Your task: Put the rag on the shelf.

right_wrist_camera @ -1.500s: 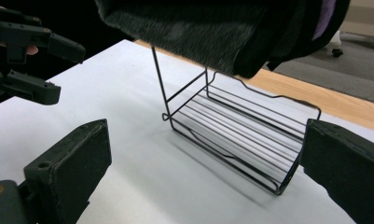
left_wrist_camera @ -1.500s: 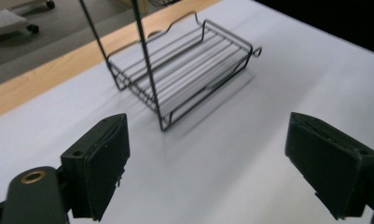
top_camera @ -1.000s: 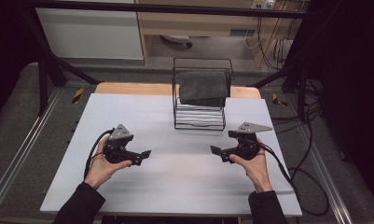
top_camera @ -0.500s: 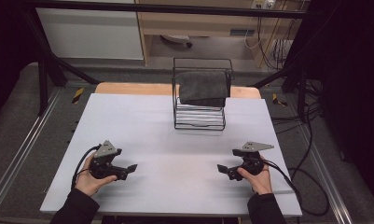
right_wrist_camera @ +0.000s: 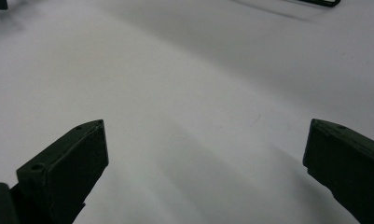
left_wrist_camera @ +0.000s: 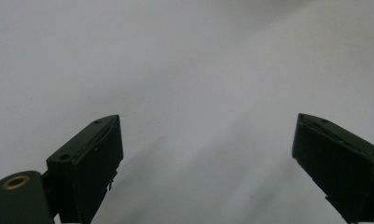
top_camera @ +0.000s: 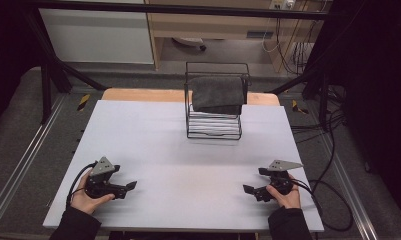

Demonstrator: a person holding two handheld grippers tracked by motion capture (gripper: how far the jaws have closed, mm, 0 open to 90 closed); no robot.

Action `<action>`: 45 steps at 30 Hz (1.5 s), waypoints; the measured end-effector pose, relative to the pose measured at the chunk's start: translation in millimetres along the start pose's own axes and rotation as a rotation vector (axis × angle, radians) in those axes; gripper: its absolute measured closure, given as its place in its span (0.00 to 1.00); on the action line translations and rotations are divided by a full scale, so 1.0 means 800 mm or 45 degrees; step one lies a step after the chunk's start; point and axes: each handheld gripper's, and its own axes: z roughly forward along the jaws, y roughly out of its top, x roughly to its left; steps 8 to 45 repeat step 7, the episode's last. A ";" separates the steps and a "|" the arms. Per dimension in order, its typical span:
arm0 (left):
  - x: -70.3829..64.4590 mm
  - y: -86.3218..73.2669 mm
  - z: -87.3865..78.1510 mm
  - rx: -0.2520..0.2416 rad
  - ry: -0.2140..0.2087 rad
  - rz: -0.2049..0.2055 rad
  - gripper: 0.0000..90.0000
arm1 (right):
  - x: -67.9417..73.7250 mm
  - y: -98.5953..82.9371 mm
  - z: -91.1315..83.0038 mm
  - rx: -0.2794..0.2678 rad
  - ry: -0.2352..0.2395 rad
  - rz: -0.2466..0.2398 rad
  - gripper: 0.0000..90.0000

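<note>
The dark grey towel (top_camera: 217, 94) hangs folded over the top of the black wire rack (top_camera: 213, 127), which stands at the middle of the surface's (top_camera: 153, 130) far edge. It looks soft, light and limp; a hanging edge is the likely hold. The left tool (top_camera: 129, 186) and right tool (top_camera: 248, 189) sit near the near corners, jaws spread wide, holding nothing.

White table (top_camera: 153, 145), wire rack (top_camera: 214, 125)
</note>
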 end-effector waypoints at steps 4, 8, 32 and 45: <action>0.000 -0.005 0.000 0.014 -0.006 0.007 0.09 | 0.000 -0.002 0.003 0.029 -0.004 0.013 0.01; 0.000 -0.005 0.001 0.017 -0.006 0.003 0.09 | 0.000 -0.002 0.004 0.027 -0.001 0.006 0.01; 0.000 -0.005 0.001 0.017 -0.006 0.003 0.09 | 0.000 -0.002 0.004 0.027 -0.001 0.006 0.01; 0.000 -0.005 0.001 0.017 -0.006 0.003 0.09 | 0.000 -0.002 0.004 0.027 -0.001 0.006 0.01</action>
